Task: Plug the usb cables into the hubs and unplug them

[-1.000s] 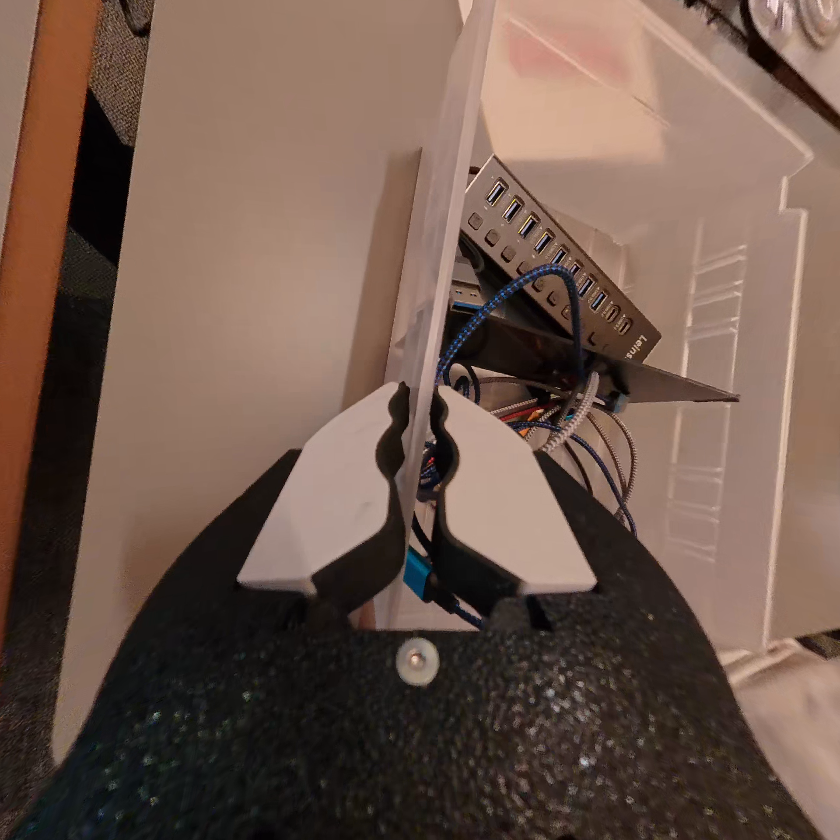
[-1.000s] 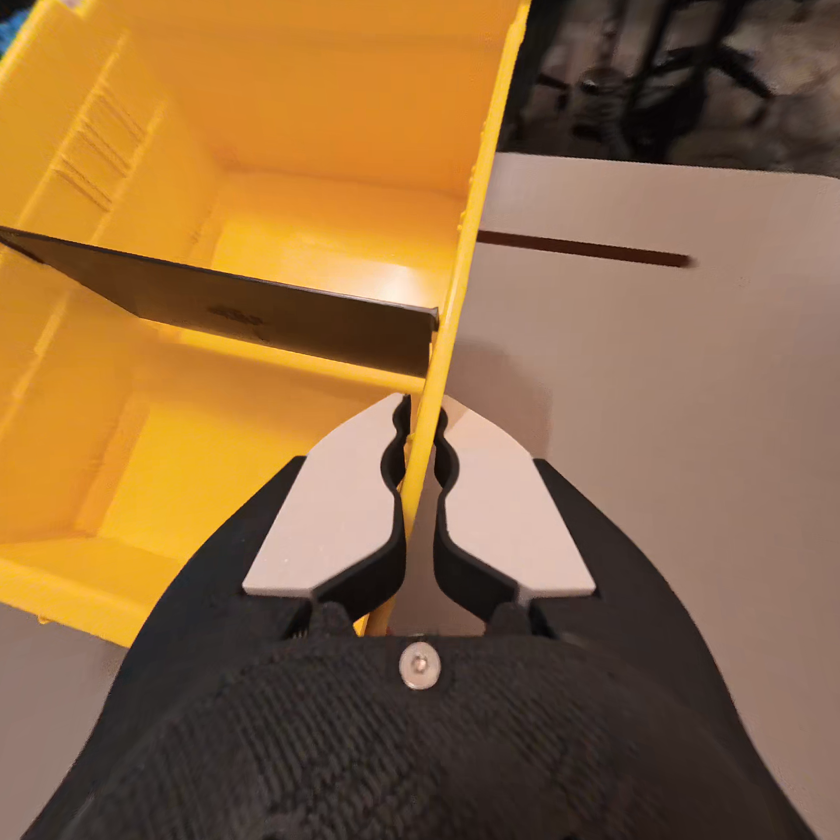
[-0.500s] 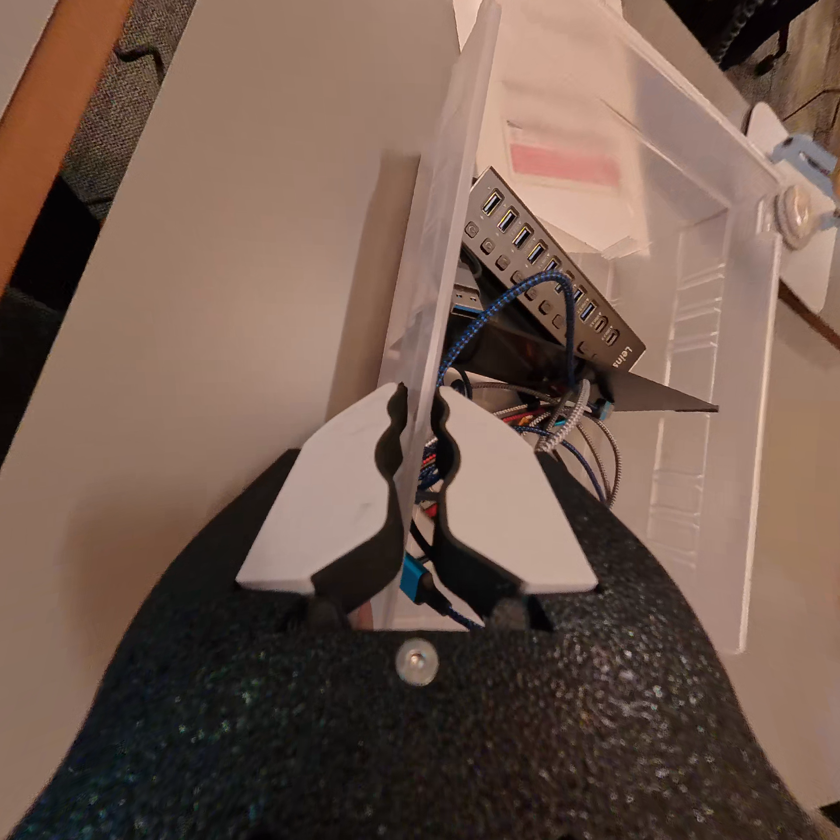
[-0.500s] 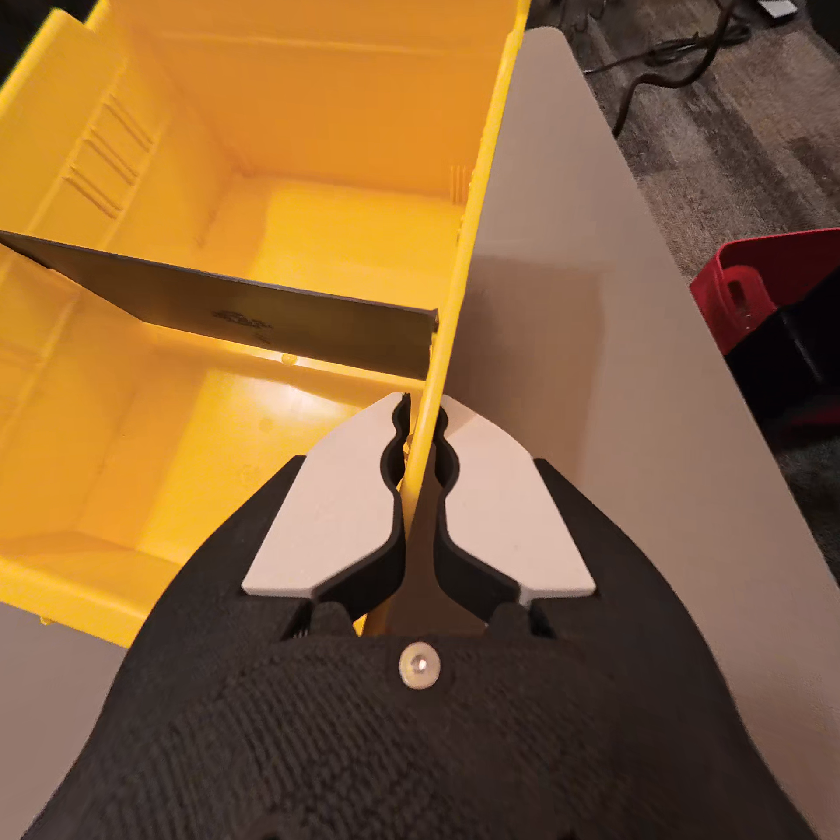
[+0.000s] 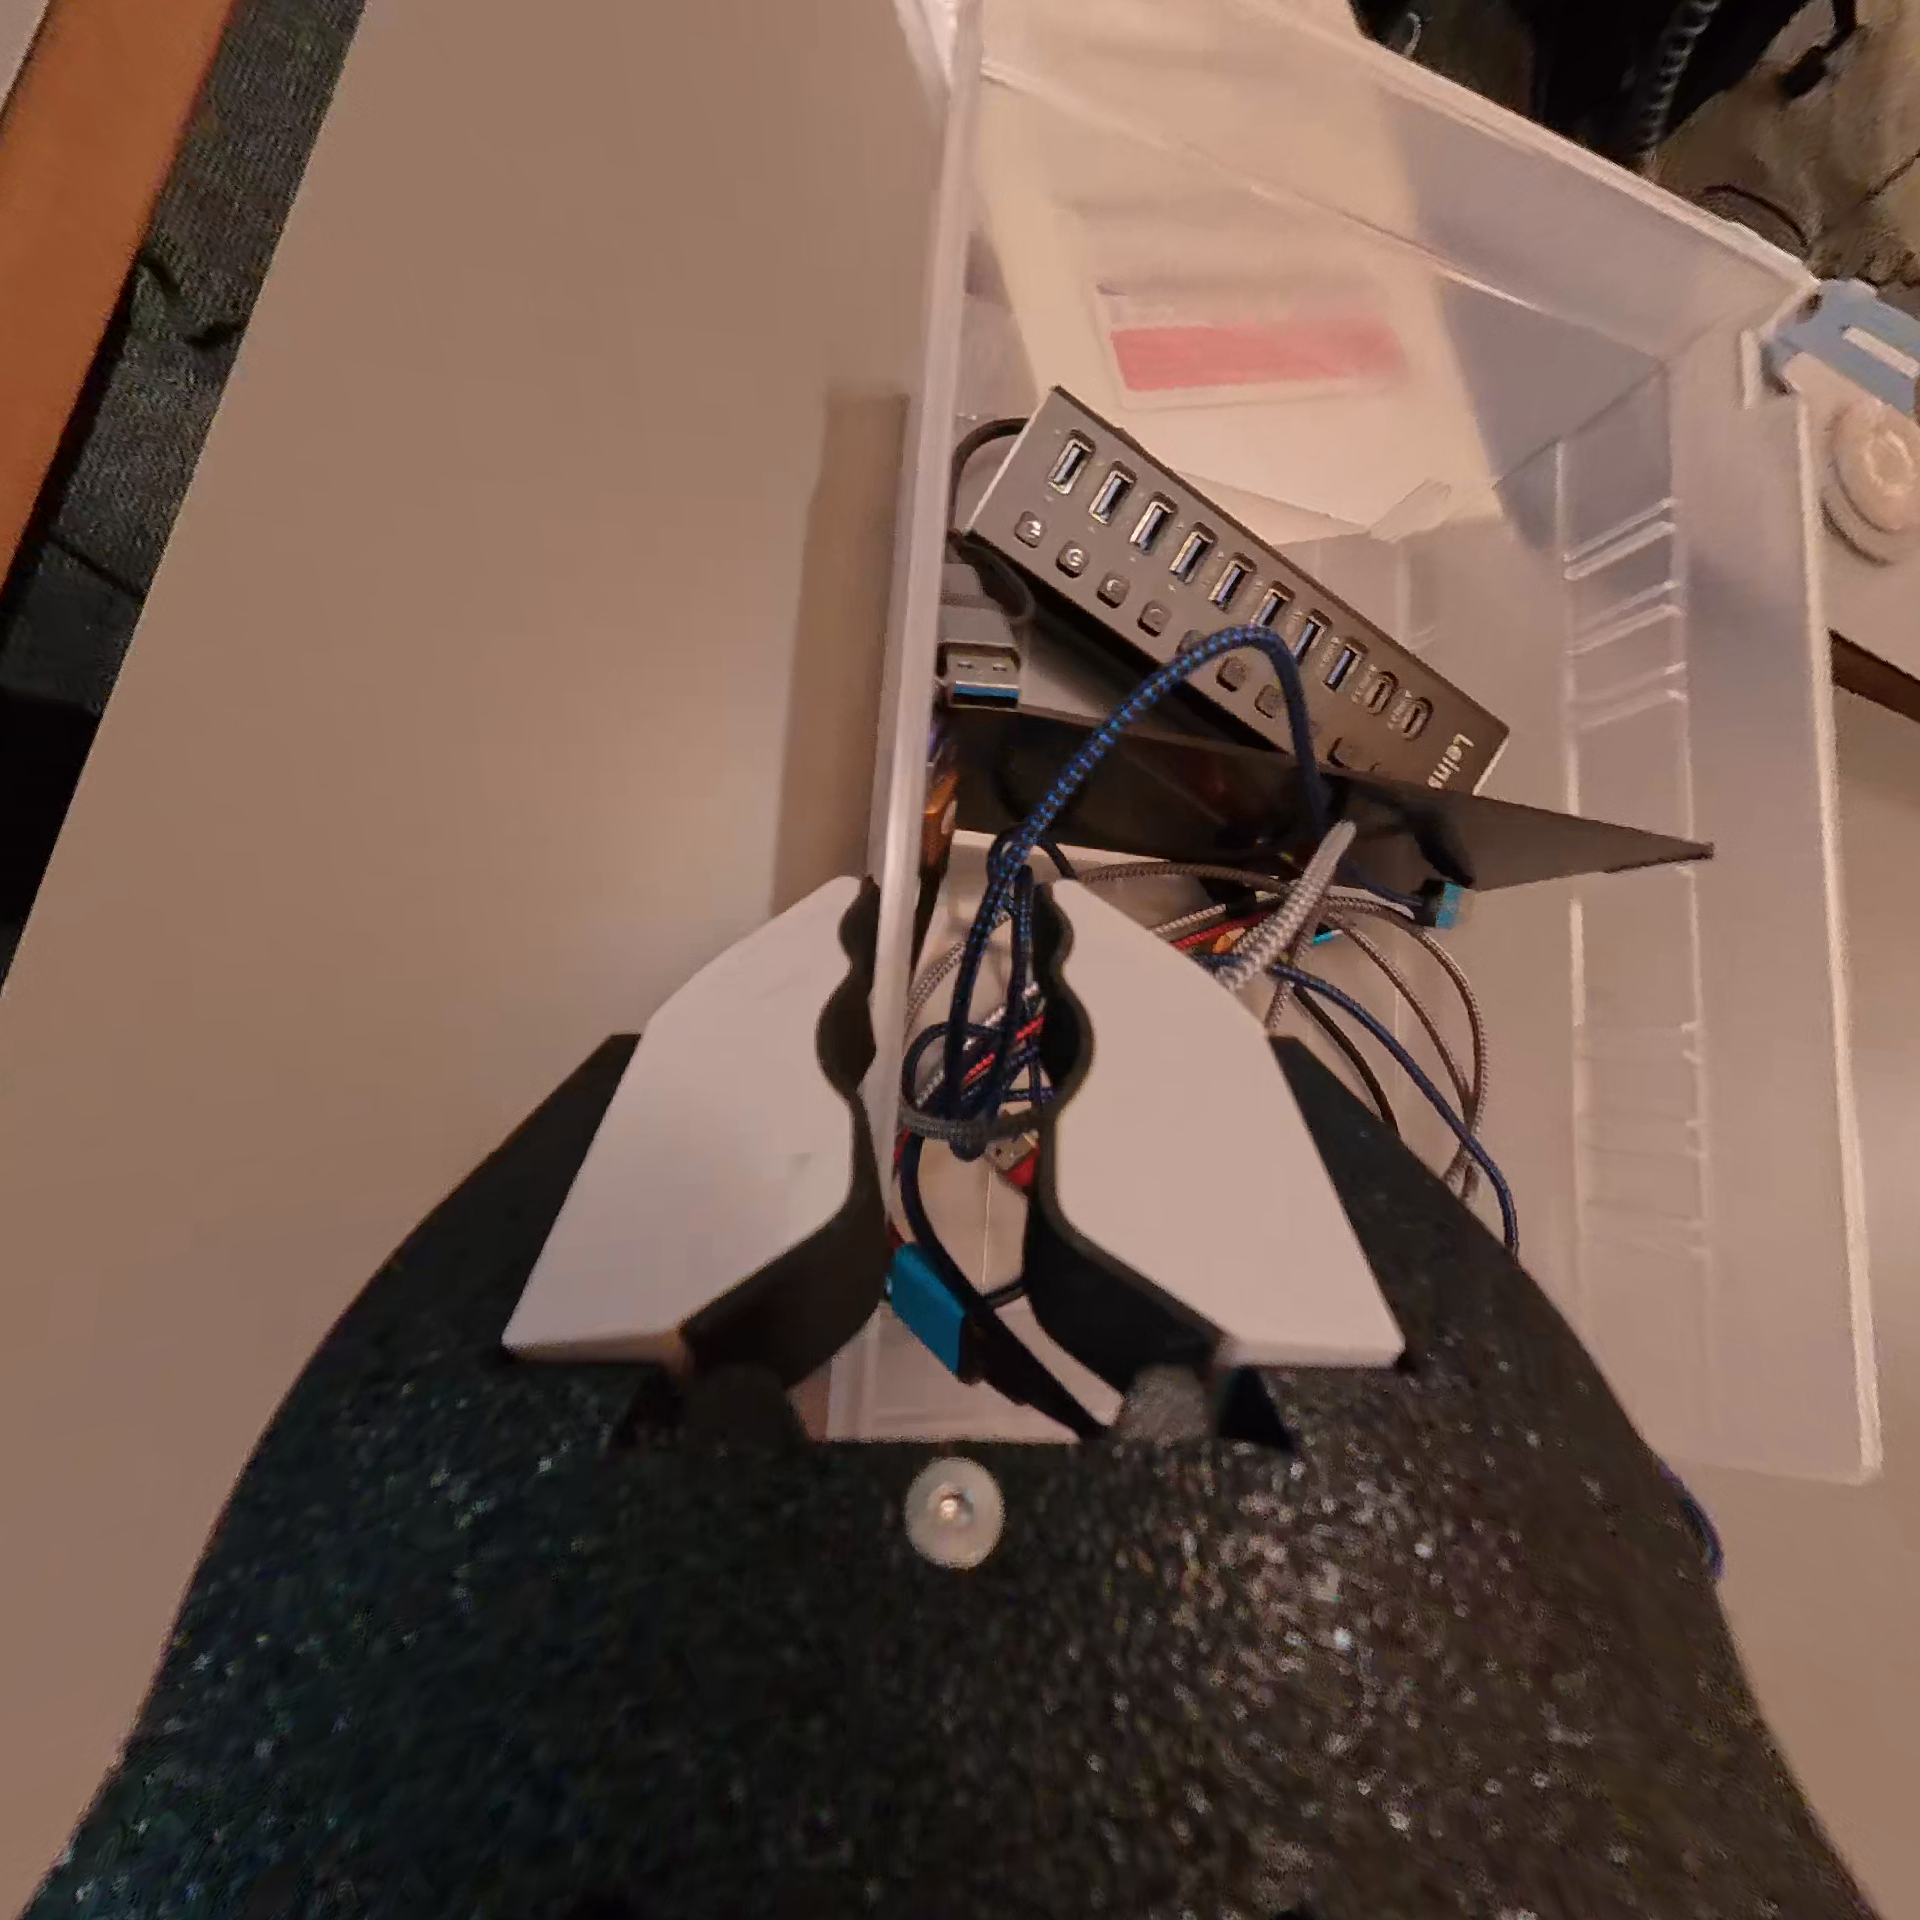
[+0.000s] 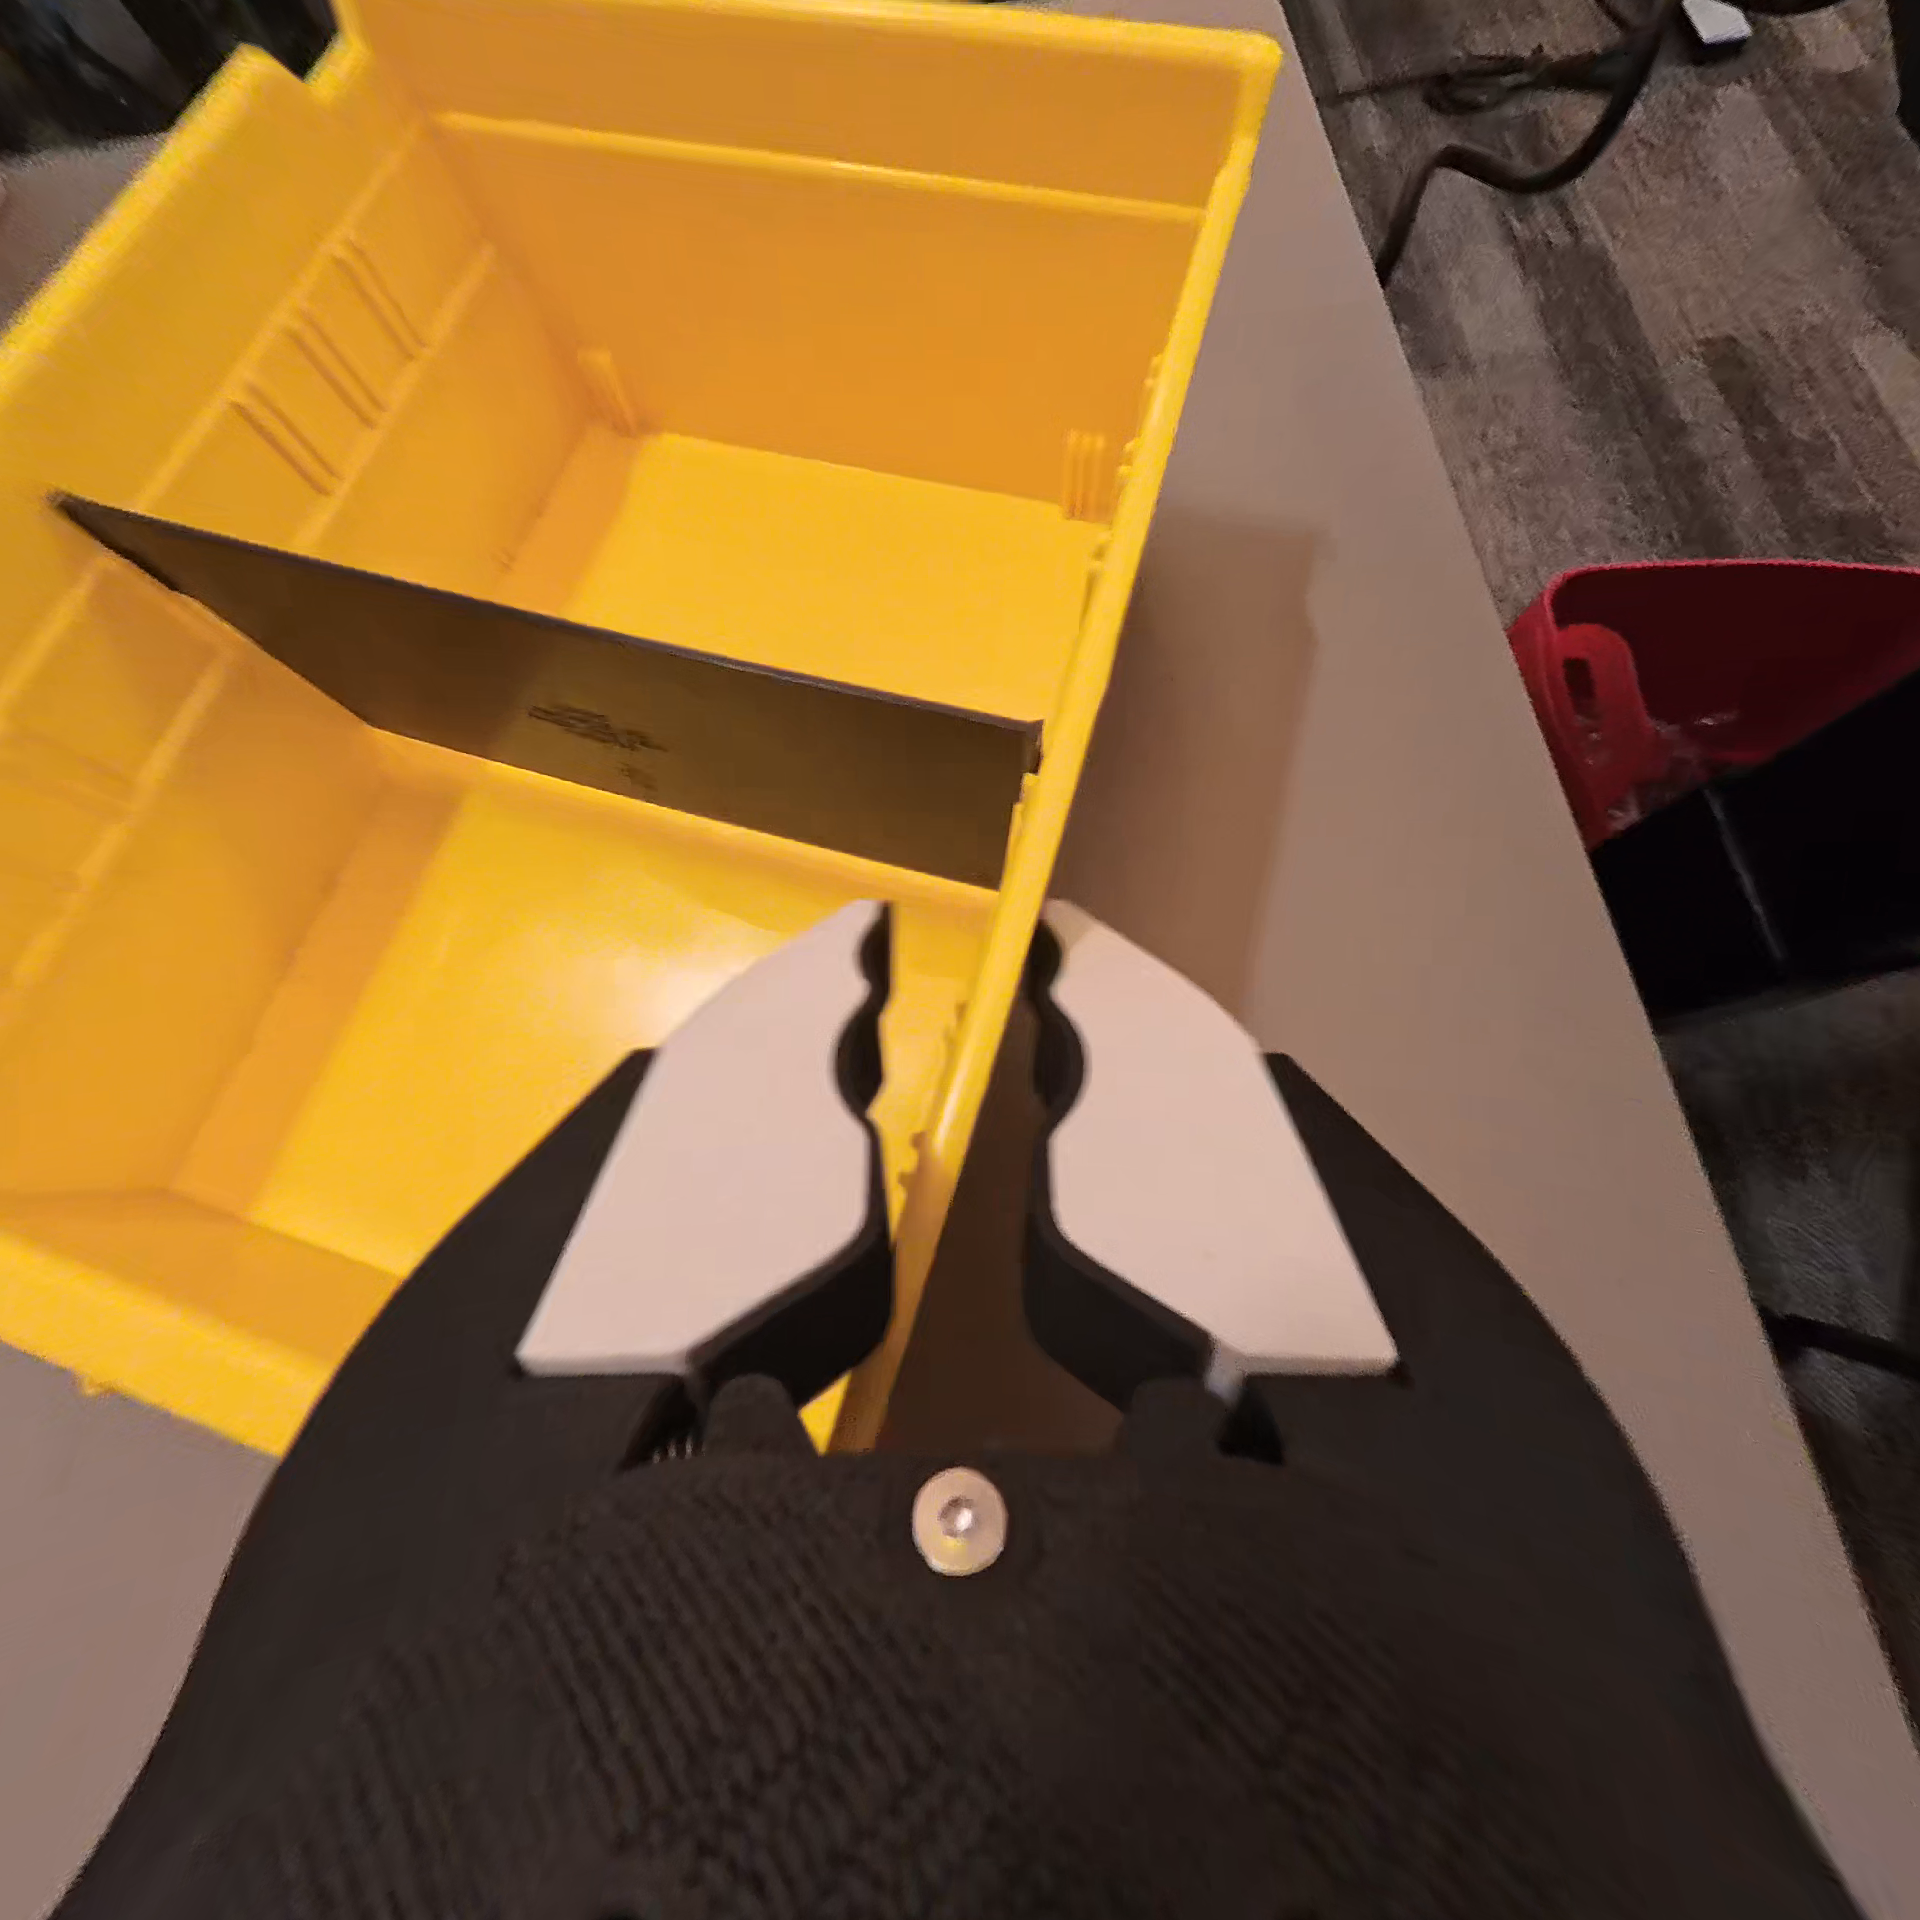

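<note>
A clear plastic bin (image 5: 935, 416) stands on the white table (image 5: 468, 675). Behind its black divider (image 5: 1507, 842) a grey multi-port USB hub (image 5: 1226, 582) leans. In front lies a tangle of braided USB cables (image 5: 1382, 997), with a blue plug (image 5: 930, 1309) near my palm. One blue braided cable loops over the hub. My left gripper (image 5: 961, 904) is open and straddles the bin's left wall. My right gripper (image 6: 966, 920) is open and straddles the right wall of a yellow bin (image 6: 831, 208), which holds only a black divider (image 6: 582, 707).
A sheet with a pink strip (image 5: 1247, 343) shows through the clear bin's far end. A white round object with a blue clip (image 5: 1860, 457) sits at the far right. The table edge (image 6: 1558, 935) runs close to the yellow bin; a red bin (image 6: 1714, 675) stands on the floor. My left tips are roughly 15 cm from the grey multi-port USB hub (image 5: 1226, 582).
Both grippers have opened and let go of the bin walls they pinched. Both views swung round and now show both bins standing on the table.
</note>
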